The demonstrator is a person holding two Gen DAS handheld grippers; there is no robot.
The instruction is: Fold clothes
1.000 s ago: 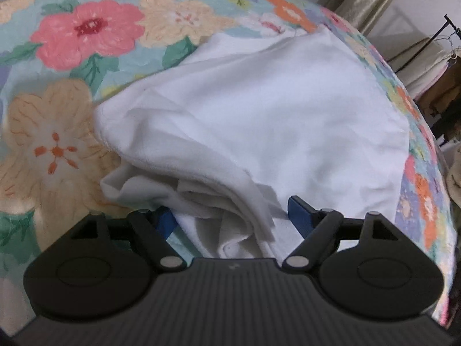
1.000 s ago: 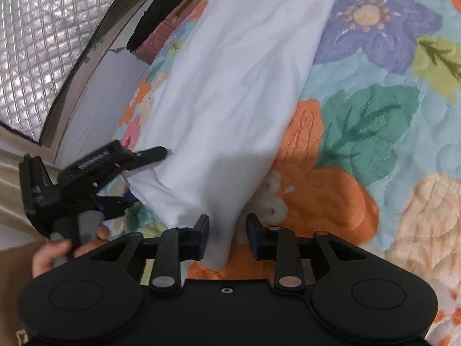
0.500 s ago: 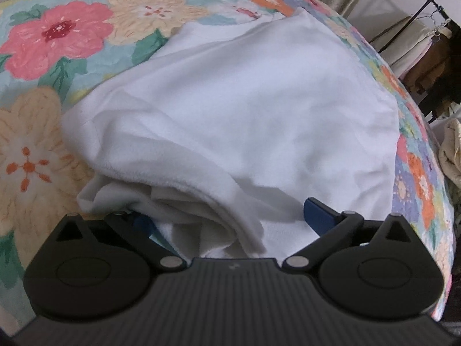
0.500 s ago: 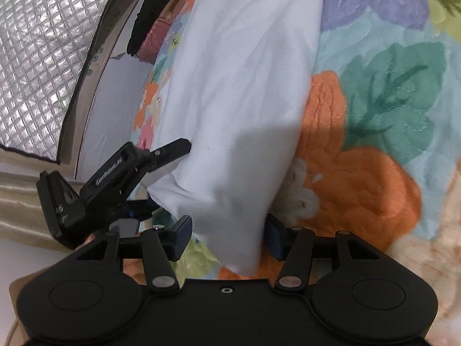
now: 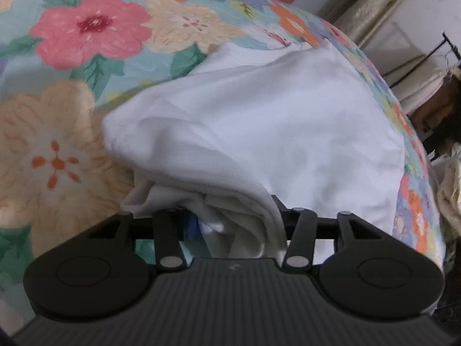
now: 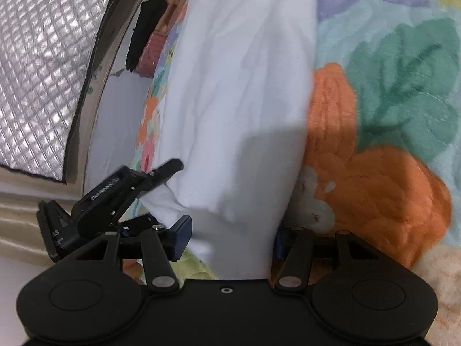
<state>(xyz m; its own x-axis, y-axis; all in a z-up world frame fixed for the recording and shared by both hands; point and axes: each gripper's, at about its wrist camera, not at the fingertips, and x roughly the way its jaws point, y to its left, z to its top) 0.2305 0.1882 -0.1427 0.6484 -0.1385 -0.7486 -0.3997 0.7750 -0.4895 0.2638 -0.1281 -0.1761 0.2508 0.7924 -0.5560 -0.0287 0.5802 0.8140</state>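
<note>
A white garment (image 5: 273, 121) lies on the floral bedspread (image 5: 86, 28), smooth on top and bunched in folds at its near edge. My left gripper (image 5: 233, 219) has that bunched edge between its fingers, jaws drawn in against the cloth. In the right wrist view the same garment (image 6: 239, 86) stretches away as a long white panel, and its near corner hangs between the spread fingers of my right gripper (image 6: 232, 239), which is open. The left gripper (image 6: 129, 199) shows there at the garment's left corner.
The bedspread (image 6: 389, 173) extends to the right of the garment. A reddish-brown case (image 6: 161, 43) with a black item on it sits at the far end. A quilted silver panel (image 6: 37, 57) stands on the left. Curtains (image 5: 360, 5) and a clothes rack (image 5: 432, 57) are beyond the bed.
My left gripper's fingers spread wide, then drew in on the bunched edge. My right gripper's fingers moved apart from a narrow hold on the corner and shifted closer over the cloth.
</note>
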